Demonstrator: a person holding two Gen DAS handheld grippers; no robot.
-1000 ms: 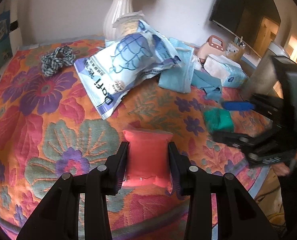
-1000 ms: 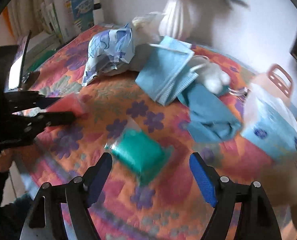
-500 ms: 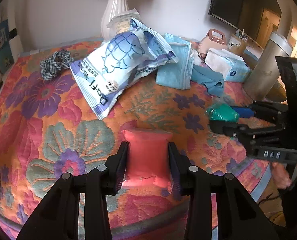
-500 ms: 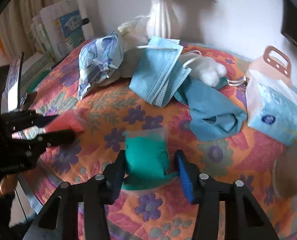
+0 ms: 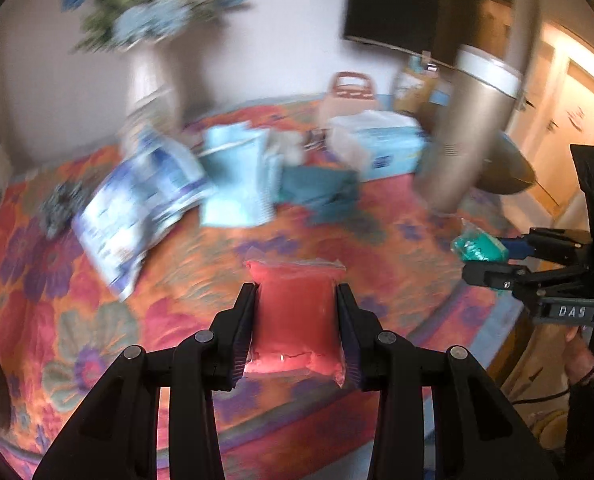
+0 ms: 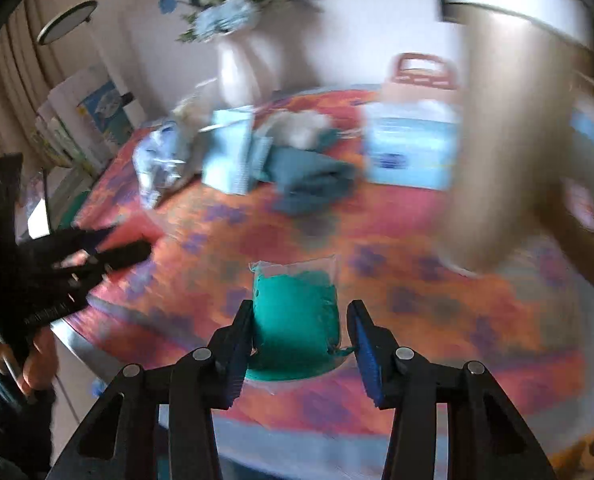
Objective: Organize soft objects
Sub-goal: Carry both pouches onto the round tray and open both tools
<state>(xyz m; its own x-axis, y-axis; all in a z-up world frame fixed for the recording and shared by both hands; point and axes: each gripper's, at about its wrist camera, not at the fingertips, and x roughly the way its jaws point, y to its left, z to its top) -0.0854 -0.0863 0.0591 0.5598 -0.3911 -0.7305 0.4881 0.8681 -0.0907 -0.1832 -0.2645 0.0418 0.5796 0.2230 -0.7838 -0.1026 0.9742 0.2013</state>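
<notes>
My left gripper (image 5: 295, 322) is shut on a soft red pouch (image 5: 295, 316) and holds it above the near edge of the flowered table (image 5: 97, 280). My right gripper (image 6: 301, 332) is shut on a soft green pouch (image 6: 295, 320), also lifted over the table's near edge. The right gripper with the green pouch (image 5: 479, 246) shows at the right of the left wrist view. The left gripper (image 6: 109, 252) shows at the left of the right wrist view. Both views are blurred by motion.
At the back of the table lie a blue-white plastic pack (image 5: 137, 204), light blue face masks (image 5: 237, 180), a teal cloth (image 5: 317, 188), a tissue box (image 5: 381, 144) and a white vase (image 5: 149, 80). A tall bronze cylinder (image 5: 465, 128) stands at the right.
Both grippers have risen and pulled back from the table with their pouches. The right gripper closed on the green pouch a second ago and lifted it.
</notes>
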